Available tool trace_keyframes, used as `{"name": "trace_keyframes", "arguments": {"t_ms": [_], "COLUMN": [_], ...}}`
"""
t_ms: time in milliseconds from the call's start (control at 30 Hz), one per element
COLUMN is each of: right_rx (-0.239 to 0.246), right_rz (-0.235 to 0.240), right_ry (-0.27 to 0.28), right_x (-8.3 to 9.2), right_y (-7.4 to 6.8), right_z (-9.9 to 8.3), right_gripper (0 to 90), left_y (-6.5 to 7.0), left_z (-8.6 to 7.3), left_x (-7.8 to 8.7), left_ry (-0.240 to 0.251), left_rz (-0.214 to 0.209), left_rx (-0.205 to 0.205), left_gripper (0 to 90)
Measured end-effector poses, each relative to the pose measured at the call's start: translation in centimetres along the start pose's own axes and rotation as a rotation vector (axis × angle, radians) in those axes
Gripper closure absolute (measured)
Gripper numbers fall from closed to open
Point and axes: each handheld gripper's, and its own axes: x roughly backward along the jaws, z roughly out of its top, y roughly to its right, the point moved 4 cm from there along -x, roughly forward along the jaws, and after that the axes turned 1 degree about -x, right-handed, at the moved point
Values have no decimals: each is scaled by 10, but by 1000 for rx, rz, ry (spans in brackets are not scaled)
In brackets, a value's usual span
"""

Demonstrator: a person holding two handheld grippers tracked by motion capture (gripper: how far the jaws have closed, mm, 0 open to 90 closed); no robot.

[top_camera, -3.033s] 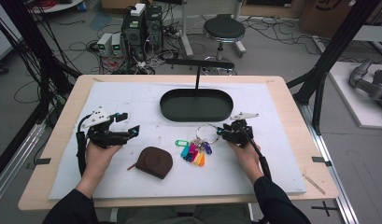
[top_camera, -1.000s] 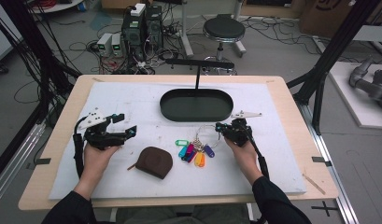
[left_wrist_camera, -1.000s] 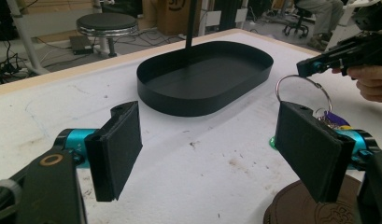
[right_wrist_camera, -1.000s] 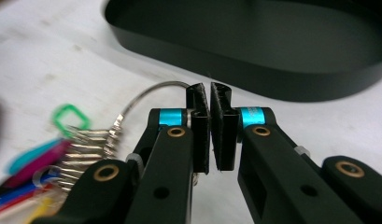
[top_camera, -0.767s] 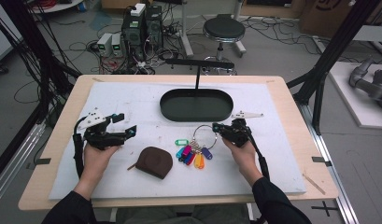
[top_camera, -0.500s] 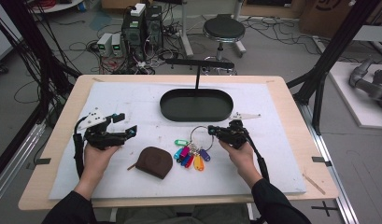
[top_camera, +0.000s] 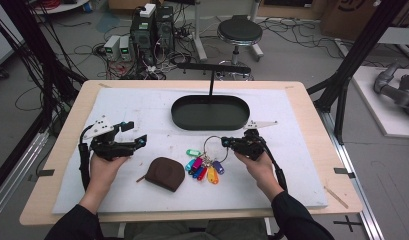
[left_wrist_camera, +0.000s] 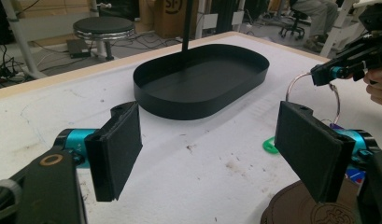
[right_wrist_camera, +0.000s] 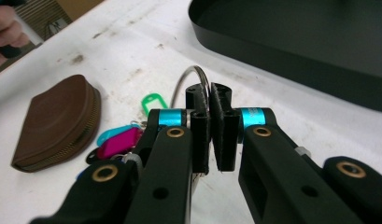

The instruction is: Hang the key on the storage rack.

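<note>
Two forearms lie level: right hand-held gripper [right_wrist_camera: 209, 109] pinches key ring [right_wrist_camera: 194, 77]; left hand-held gripper [left_wrist_camera: 216, 149] spread.

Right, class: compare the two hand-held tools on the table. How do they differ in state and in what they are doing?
The left tool has its jaws wide apart and holds nothing; the right tool is shut on the key ring. The left tool sits over bare mat beside the brown pouch; the right tool is next to the coloured key tags. Both are black, hand-held, and point inward near the black tray.
</note>
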Motion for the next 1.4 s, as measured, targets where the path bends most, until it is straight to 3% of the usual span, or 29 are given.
{"name": "trace_keyframes", "arguments": {"t_ms": [300,933,1400], "right_rx": [134,185,230], "right_rz": [-23,-36,-61], "right_ry": [29,146,185], "right_x": [17,64,86], "right_y": [-15,-8,-3], "right_z": [22,56,85], "right_gripper": [885,886,886], "left_y": [0,0,0], "left_z": [0,-1,-1], "left_x": [0,0,0], "left_ry": [2,1,0], "left_rz": [-5,-4,-3], "left_rx": [1,4,5], "left_gripper": [230,230,230]}}
